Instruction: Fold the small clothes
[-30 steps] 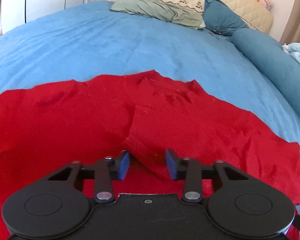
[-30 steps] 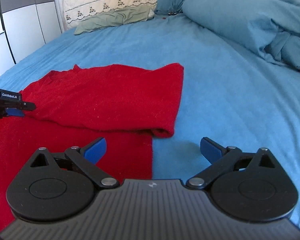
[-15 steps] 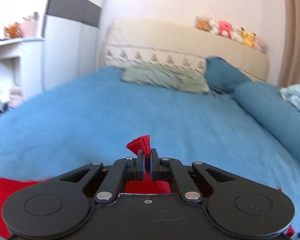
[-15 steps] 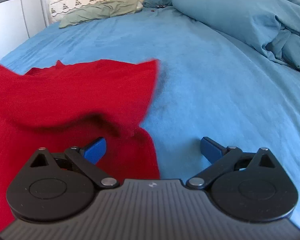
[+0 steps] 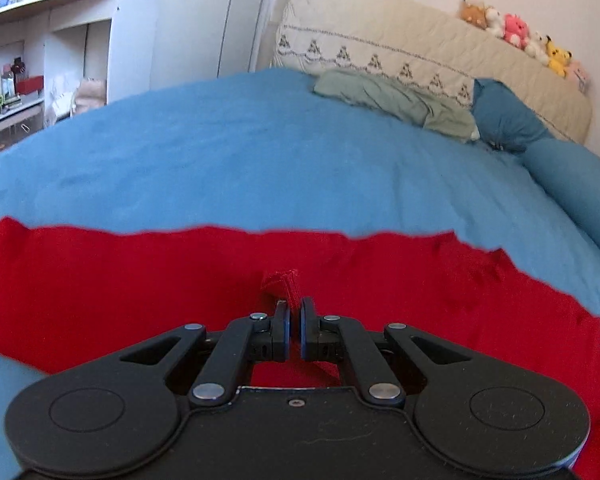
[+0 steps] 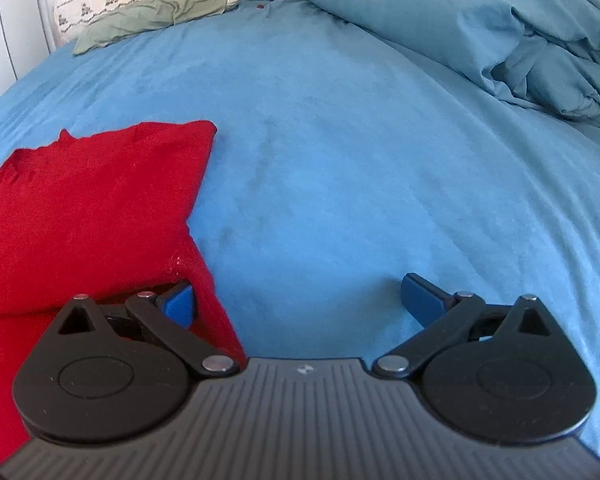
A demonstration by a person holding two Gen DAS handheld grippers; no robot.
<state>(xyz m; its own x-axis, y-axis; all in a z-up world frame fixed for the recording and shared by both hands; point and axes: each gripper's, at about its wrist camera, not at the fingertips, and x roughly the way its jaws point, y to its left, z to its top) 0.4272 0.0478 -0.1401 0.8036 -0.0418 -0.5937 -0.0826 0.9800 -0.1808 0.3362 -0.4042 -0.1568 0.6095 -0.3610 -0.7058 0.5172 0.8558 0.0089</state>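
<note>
A red garment (image 5: 140,280) lies spread across the blue bed sheet (image 5: 260,152). My left gripper (image 5: 294,312) is shut on a pinched fold of the red garment that sticks up between the fingertips. In the right wrist view the red garment (image 6: 80,208) lies at the left, partly lifted, with a straight right edge. My right gripper (image 6: 296,300) is open and empty over the blue sheet (image 6: 360,160); its left fingertip (image 6: 180,302) is beside the garment's edge.
A green pillow (image 5: 392,100), a dark blue cushion (image 5: 504,116) and a beige quilted headboard (image 5: 420,52) with plush toys (image 5: 516,36) are at the far end. A bunched blue duvet (image 6: 480,32) lies at the right. White shelves (image 5: 32,60) stand left of the bed.
My left gripper closed on a fold of the red garment, lifted it and tilted up. The garment shifted left in the right wrist view. My right gripper stayed open.
</note>
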